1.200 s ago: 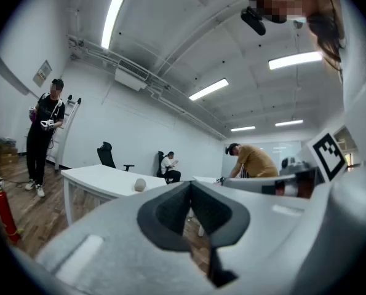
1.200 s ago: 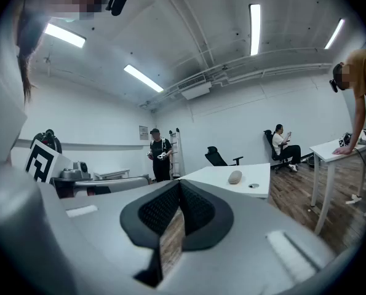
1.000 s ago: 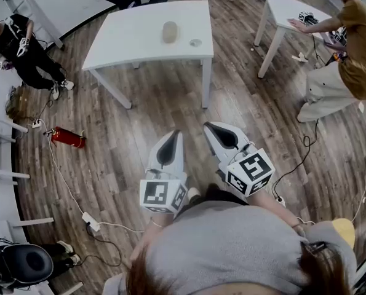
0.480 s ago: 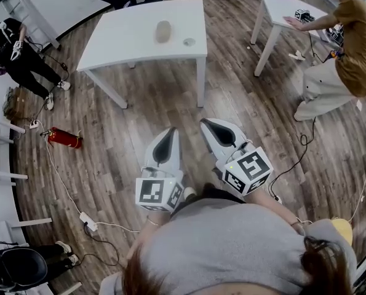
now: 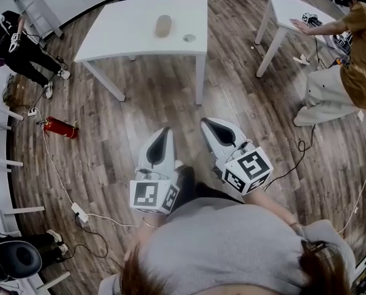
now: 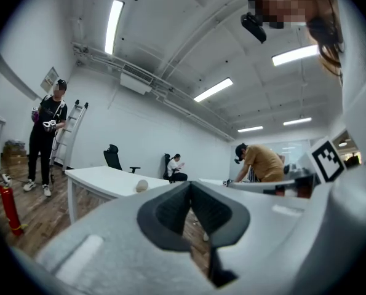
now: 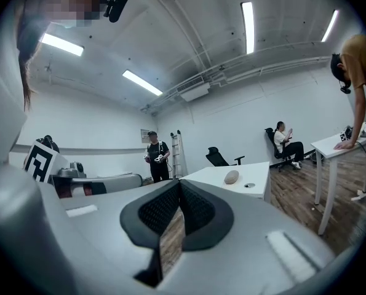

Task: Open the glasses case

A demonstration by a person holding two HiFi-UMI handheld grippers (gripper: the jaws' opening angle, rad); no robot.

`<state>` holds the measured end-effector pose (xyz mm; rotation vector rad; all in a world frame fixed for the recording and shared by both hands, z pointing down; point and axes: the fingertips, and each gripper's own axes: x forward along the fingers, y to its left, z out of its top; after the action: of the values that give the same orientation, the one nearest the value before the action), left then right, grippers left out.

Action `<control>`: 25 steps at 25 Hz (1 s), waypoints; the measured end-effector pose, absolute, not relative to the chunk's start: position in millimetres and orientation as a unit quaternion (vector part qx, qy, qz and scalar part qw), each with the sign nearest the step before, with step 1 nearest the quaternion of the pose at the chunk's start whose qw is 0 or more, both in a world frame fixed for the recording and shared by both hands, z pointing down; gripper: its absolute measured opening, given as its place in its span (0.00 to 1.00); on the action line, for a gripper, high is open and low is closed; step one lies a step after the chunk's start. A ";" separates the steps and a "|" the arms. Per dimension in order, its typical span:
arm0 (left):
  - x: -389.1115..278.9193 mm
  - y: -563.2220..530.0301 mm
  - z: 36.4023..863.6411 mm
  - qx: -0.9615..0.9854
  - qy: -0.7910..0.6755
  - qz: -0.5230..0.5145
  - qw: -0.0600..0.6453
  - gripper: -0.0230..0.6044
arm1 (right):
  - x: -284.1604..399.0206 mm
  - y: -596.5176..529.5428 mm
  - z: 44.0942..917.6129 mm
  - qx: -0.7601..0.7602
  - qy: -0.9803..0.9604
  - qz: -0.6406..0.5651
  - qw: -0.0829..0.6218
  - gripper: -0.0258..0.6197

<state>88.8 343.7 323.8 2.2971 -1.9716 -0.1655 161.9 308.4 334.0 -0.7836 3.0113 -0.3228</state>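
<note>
The glasses case [image 5: 163, 25] is a beige oval lying on the white table [image 5: 121, 39] far ahead of me, across the wooden floor. It also shows as a small lump on the tabletop in the left gripper view [image 6: 142, 185] and in the right gripper view [image 7: 231, 177]. My left gripper [image 5: 165, 130] and right gripper [image 5: 205, 123] are held side by side in front of my body, pointing level toward the table and well short of it. Both are shut with nothing between the pads [image 6: 176, 211] [image 7: 161, 211].
A small round disc [image 5: 189, 38] lies beside the case. A second white table [image 5: 287, 5] with a person [image 5: 355, 54] leaning on it stands at right. At left are another person [image 5: 10, 42], a red fire extinguisher [image 5: 59, 128], a ladder [image 5: 26, 2] and a power strip [image 5: 79, 212].
I have stepped a little toward the table; the floor and the extinguisher have slid in the head view. Both grippers stay shut and side by side, carried forward with me.
</note>
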 end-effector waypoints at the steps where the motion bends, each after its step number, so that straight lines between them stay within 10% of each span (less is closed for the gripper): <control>1: 85.3 341.4 321.6 0.754 -0.653 -0.058 0.053 0.04 | 159.0 306.2 334.0 -0.247 0.964 -0.101 0.006 0.05; 25: -41.8 117.2 318.9 0.776 -0.626 -0.061 0.053 0.04 | 35.6 93.0 329.7 -0.282 0.955 -0.088 0.008 0.05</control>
<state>-41.8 117.2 318.9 2.3586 -1.9027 -0.1842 35.6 93.0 329.7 -0.8802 2.9867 -0.2736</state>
